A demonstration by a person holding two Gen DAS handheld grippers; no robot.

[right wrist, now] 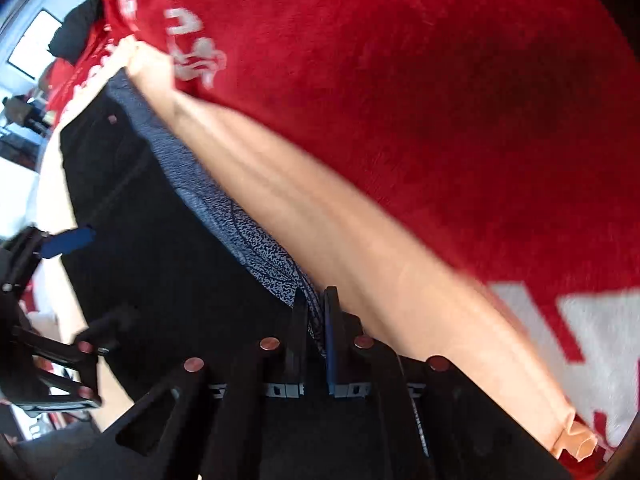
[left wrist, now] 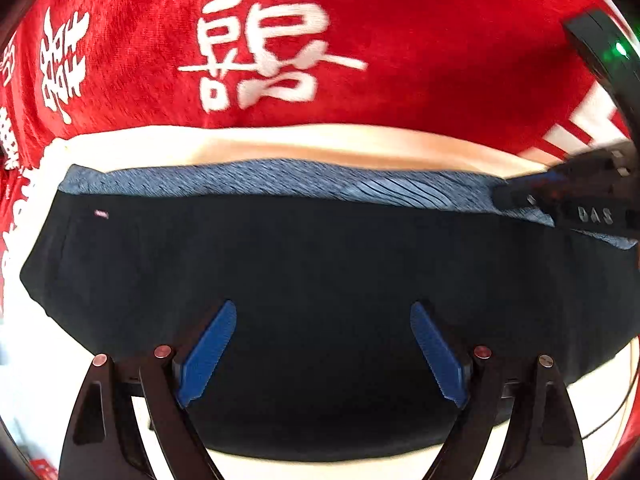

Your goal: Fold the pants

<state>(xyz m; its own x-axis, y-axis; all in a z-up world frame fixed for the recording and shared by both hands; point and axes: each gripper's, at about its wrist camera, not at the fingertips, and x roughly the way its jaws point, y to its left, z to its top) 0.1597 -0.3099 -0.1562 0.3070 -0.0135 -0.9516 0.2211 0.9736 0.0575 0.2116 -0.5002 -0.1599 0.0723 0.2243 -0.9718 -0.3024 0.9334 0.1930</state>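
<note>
The dark pants (left wrist: 304, 264) lie folded on a pale board (left wrist: 320, 144), which sits on a red blanket (left wrist: 440, 40) with white characters. The left gripper (left wrist: 323, 354) hangs over the pants with its blue pads spread wide, nothing between them. The right gripper (right wrist: 316, 320) pinches the pants' speckled blue waistband (right wrist: 256, 248) at the edge nearest the board.

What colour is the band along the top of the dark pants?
Speckled blue-grey. The waistband of the pants shows best in the left wrist view.
</note>
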